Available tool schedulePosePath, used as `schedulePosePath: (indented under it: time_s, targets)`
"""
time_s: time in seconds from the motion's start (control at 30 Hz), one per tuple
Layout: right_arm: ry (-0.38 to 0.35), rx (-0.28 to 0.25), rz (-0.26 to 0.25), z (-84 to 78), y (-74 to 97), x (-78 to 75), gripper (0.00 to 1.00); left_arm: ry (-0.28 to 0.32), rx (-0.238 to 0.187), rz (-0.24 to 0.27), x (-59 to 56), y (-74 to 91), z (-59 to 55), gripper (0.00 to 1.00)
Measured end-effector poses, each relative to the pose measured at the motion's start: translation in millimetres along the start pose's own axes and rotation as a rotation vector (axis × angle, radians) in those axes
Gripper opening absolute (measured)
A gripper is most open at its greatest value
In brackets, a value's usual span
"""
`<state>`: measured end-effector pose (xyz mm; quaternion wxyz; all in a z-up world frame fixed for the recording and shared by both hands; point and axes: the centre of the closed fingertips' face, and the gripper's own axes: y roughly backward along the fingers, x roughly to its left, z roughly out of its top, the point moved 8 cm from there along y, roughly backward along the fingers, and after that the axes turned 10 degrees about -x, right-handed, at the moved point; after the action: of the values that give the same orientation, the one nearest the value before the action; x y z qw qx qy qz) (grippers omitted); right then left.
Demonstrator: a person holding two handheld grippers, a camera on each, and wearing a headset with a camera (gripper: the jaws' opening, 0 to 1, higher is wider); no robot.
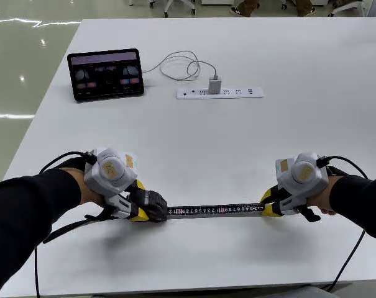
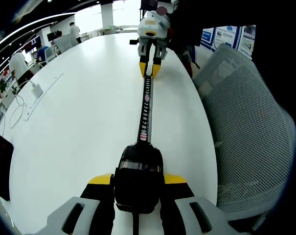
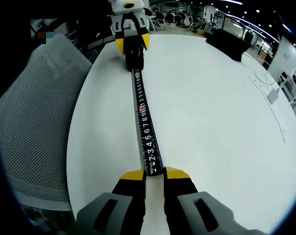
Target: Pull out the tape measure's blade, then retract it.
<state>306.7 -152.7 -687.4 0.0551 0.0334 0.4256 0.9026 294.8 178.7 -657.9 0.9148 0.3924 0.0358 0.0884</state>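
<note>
Just inside the near edge of the white table (image 1: 237,143), toward its left part, the left gripper (image 2: 138,178) is clamped shut on the black tape measure case (image 2: 138,166), one yellow-tipped jaw on each flank, and the case rests on the tabletop. Toward the right part of that same edge, the right gripper (image 3: 155,174) has its jaws closed on the free end of the blade (image 3: 144,122). By the look of it the pull-out is done or nearly so, since a good run of numbered blade spans the gap between the two grippers; the retraction is yet to come. The blade lies flat with its printed face up and its long axis parallel to the table's near edge, the tip pointing to the person's right. Farther in, around the table's middle, lie a power strip (image 1: 220,92) with a charger (image 1: 214,84) plugged in, and toward the left edge a tablet (image 1: 105,73)
</note>
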Motion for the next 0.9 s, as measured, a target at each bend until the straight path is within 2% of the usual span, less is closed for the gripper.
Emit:
schedulePosePath:
  time_s: [0.9]
  targets:
    - [-0.014,0.002,-0.001,-4.1,3.6,-1.0,0.08,-0.005,0.001,0.0,-0.7,0.5,0.9,0.32]
